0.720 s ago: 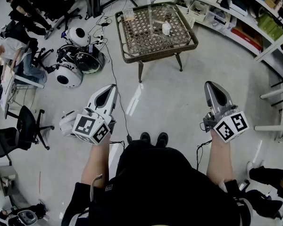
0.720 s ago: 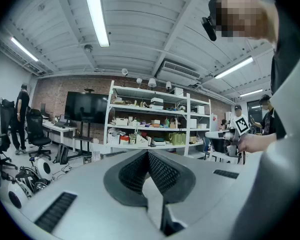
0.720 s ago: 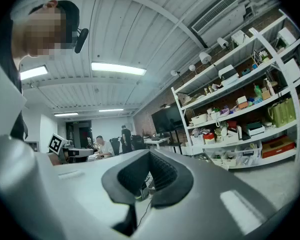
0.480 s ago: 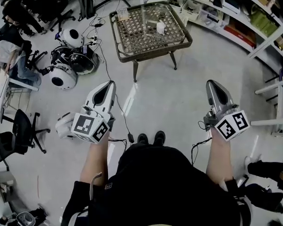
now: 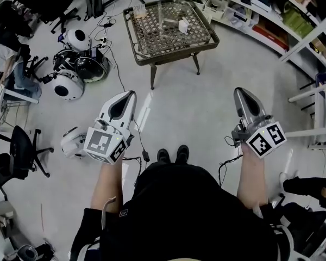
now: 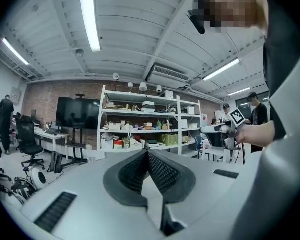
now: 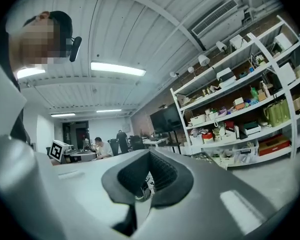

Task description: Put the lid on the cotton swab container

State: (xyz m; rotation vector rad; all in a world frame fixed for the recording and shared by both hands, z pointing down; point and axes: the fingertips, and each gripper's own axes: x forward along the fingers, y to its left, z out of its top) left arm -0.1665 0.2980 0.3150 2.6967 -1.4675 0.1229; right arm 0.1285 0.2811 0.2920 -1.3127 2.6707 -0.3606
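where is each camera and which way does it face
Head view: on the person's head, facing steeply down at floor and table; shows forearms, shoes, left gripper, right gripper.
Left gripper view: on the left gripper, along its shut jaws toward shelves; right gripper at right.
Right gripper view: likewise, toward the same shelves; left gripper's cube at left.

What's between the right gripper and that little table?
Only bare grey floor, from right gripper to table, shown in the head view.

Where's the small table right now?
Head view, top centre: the table stands on the floor ahead of the person's shoes, with shelves on its right.
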